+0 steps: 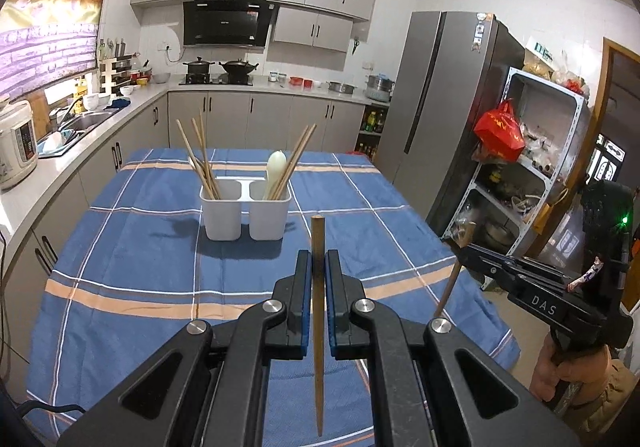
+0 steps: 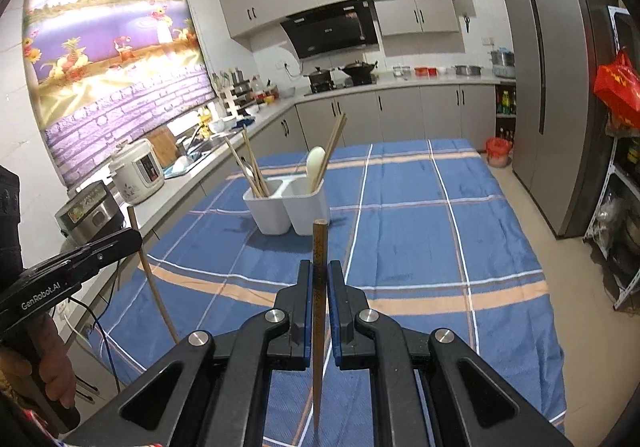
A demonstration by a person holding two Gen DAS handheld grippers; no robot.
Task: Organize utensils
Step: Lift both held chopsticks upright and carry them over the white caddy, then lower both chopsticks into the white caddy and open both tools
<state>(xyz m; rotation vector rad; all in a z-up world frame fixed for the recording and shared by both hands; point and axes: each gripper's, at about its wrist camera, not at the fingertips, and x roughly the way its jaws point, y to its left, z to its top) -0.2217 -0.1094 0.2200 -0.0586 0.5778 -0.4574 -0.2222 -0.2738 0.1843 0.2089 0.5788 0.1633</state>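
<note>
1. Chopstick (image 1: 318, 327) is clamped upright between the closed left gripper (image 1: 318, 267) fingers, blunt end up.
2. Second chopstick (image 2: 319, 311) is pinched likewise by the right gripper (image 2: 319, 275) — both above the tablecloth (image 1: 140, 247), short of the holder (image 1: 245, 213).

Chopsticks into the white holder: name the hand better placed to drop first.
Left, probably: the left gripper faces the white holder head-on with its chopstick; the right gripper sits off to its side.

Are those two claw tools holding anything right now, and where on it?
Yes. The left gripper pinches a wooden chopstick near its thick upper end; the right gripper holds a darker chopstick likewise.
</note>
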